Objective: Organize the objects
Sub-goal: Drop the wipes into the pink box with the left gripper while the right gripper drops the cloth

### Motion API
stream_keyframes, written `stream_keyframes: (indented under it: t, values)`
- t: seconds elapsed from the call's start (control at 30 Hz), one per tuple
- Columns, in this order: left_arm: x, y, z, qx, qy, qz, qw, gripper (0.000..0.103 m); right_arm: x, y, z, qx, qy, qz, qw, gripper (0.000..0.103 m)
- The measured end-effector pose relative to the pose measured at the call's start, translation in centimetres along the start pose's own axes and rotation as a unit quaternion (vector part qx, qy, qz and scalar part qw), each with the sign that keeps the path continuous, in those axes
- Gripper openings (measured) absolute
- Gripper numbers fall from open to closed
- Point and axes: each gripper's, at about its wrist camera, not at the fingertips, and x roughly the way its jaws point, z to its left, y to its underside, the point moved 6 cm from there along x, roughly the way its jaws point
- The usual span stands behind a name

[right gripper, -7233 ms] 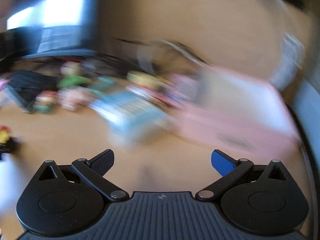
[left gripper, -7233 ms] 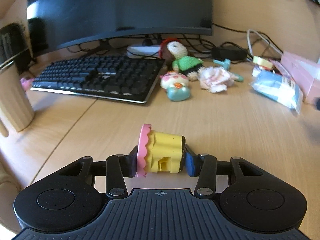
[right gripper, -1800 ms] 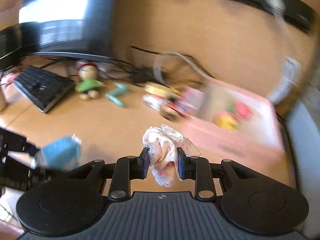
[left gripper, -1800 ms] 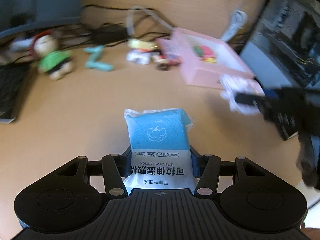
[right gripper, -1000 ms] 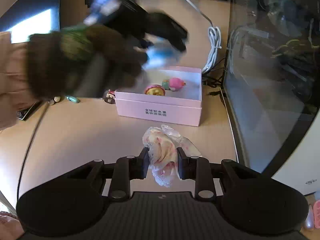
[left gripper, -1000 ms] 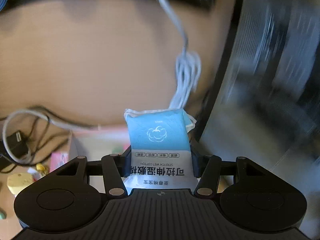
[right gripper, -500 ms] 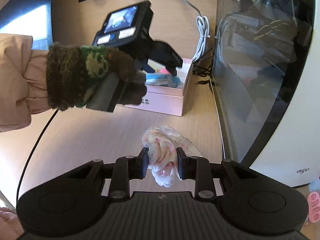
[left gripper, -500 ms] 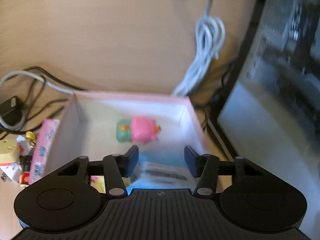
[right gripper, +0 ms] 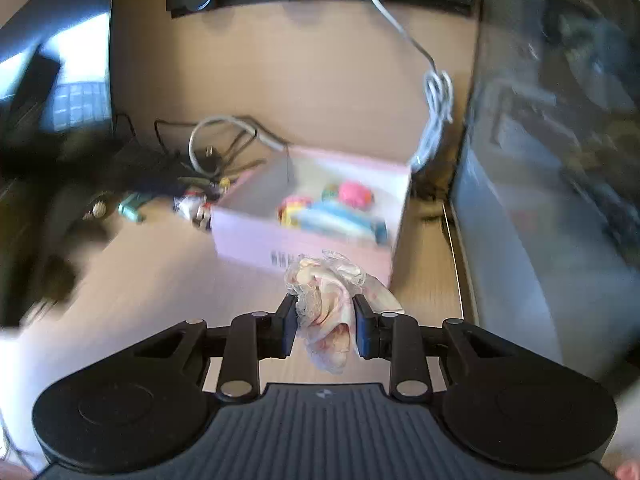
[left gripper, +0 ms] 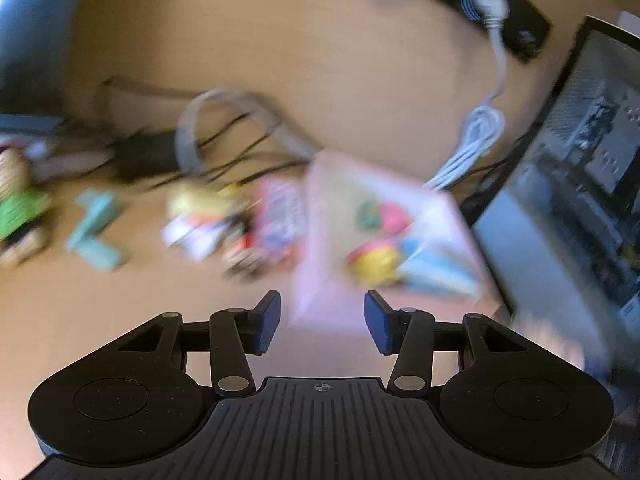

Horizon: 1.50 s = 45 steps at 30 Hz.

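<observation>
right gripper [right gripper: 325, 330] clamps a crumpled lacy cloth [right gripper: 332, 304] just short of the pink box [right gripper: 256, 240] — soft, light and floppy, probably best pinched at its bunched middle; left gripper [left gripper: 322, 322] hangs empty, its jaws apart.

The blue wipes packet [right gripper: 344, 220] has left the left tool [left gripper: 322, 322] and lies in the pink box [right gripper: 256, 240].
</observation>
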Motion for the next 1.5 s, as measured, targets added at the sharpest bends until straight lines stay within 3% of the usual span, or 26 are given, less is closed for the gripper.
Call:
stream_keyframes:
  t: [0.17, 0.37, 0.63, 0.9, 0.93, 0.97, 1.0, 1.07, 1.33, 1.5]
  values:
    - [-3.8, 3.1, 5.8, -0.052, -0.03, 0.015, 0.9981, 0.05, 4.6, -4.1, -0.5, 0.013, -0.001, -0.001, 1.0, 0.027]
    - [-7.6, 4.1, 11.3, -0.113, -0.067, -0.004, 0.9913, 0.05, 10.6, -5.2, -1.5, 0.039, 0.017, 0.036, 0.998, 0.027]
    - [-9.0, 5.2, 13.1, -0.148, -0.083, -0.016, 0.9854, 0.05, 14.4, -5.1, -2.3, 0.033, 0.044, 0.064, 0.996, 0.027]
    - [-9.4, 6.2, 13.1, -0.119, -0.109, -0.019, 0.9866, 0.05, 14.5, -11.9, -0.5, 0.018, 0.015, 0.001, 1.0, 0.027]
    - [-9.6, 6.2, 13.2, -0.117, -0.115, -0.019, 0.9863, 0.05, 14.9, -12.7, -0.4, 0.02, 0.011, -0.004, 1.0, 0.029]
    - [-9.7, 6.1, 13.5, -0.117, -0.119, -0.02, 0.9858, 0.05, 15.4, -13.3, -0.3, 0.02, 0.009, -0.007, 1.0, 0.043]
    - [-9.8, 6.0, 13.7, -0.117, -0.124, -0.02, 0.9852, 0.05, 16.0, -13.8, -0.1, 0.019, 0.011, -0.007, 1.0, 0.066]
    - [-10.1, 5.7, 14.6, -0.12, -0.135, -0.022, 0.9834, 0.05, 16.8, -14.4, 0.2, 0.012, 0.027, -0.014, 0.999, 0.078]
    - [-9.4, 2.5, 17.9, -0.121, -0.162, -0.043, 0.9784, 0.05, 14.9, -13.2, 2.1, 0.0, 0.019, -0.016, 1.0, 0.08]
    - [-7.1, -2.6, 21.1, -0.138, -0.202, -0.085, 0.9659, 0.05, 11.6, -11.1, 3.6, -0.007, 0.003, -0.021, 1.0, 0.084]
